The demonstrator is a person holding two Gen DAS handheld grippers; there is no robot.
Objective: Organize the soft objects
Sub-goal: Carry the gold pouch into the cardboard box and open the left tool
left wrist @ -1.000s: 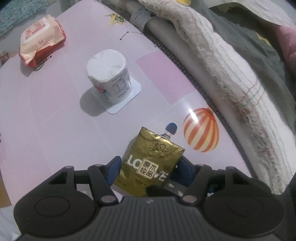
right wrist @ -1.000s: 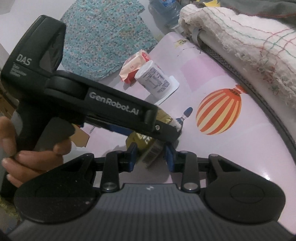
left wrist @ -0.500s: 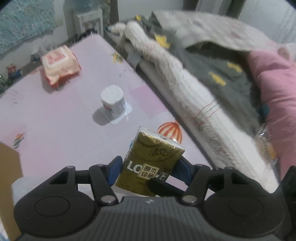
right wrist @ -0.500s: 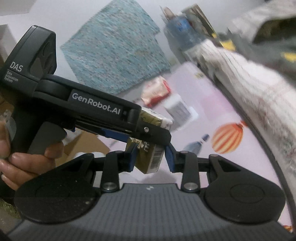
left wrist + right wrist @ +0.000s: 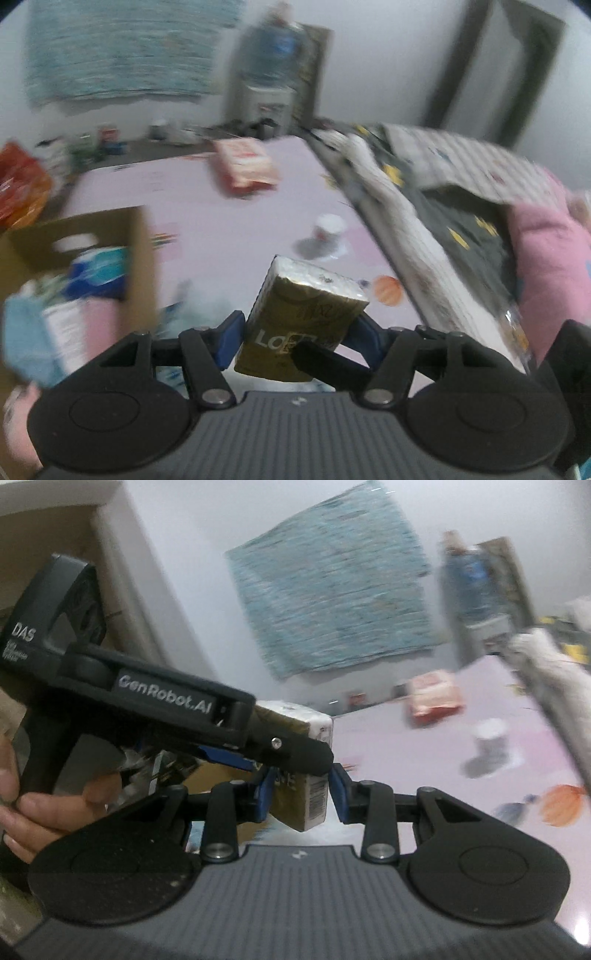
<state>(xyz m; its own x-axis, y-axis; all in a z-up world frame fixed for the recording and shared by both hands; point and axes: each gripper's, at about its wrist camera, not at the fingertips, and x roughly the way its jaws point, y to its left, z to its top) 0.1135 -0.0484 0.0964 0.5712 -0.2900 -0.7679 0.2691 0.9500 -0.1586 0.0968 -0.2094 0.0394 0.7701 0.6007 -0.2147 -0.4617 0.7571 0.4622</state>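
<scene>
Tissue pack (image 5: 301, 317), gold wrapper, is sitting clamped in my left gripper (image 5: 297, 334): on the left wrist view I am seeing both blue pads (image 5: 229, 341) pressing its sides, and it is hanging in the air above the pink table (image 5: 221, 229), tilted, white end up. I am reading the frame as heavily blurred. I am seeing a cardboard box (image 5: 110, 236) at left on the table with blue and pale packets inside; I cannot tell what they are. Farther off a red-and-white packet (image 5: 245, 168) is lying flat, and a white cup-shaped roll (image 5: 328, 230) is standing on a white card, well apart from the pack. Bedding (image 5: 399, 229) is running along the table's right edge, with a pink pillow (image 5: 546, 254) beyond it. On the right wrist view I am looking across the left gripper (image 5: 291, 751), a hand (image 5: 44, 805) gripping its handle at left. The tissue pack (image 5: 303, 797) is showing its barcode side between my right gripper's (image 5: 301, 794) blue pads (image 5: 338, 794); the left pad is lying against it, but I am seeing a sliver of gap at the right pad, so I cannot tell whether this claw is pinching it. A blue cloth (image 5: 332, 605) is hanging on the wall behind, and the red-and-white packet (image 5: 434, 698) and the roll (image 5: 489, 746) are sitting on the table (image 5: 424, 775) beyond.
</scene>
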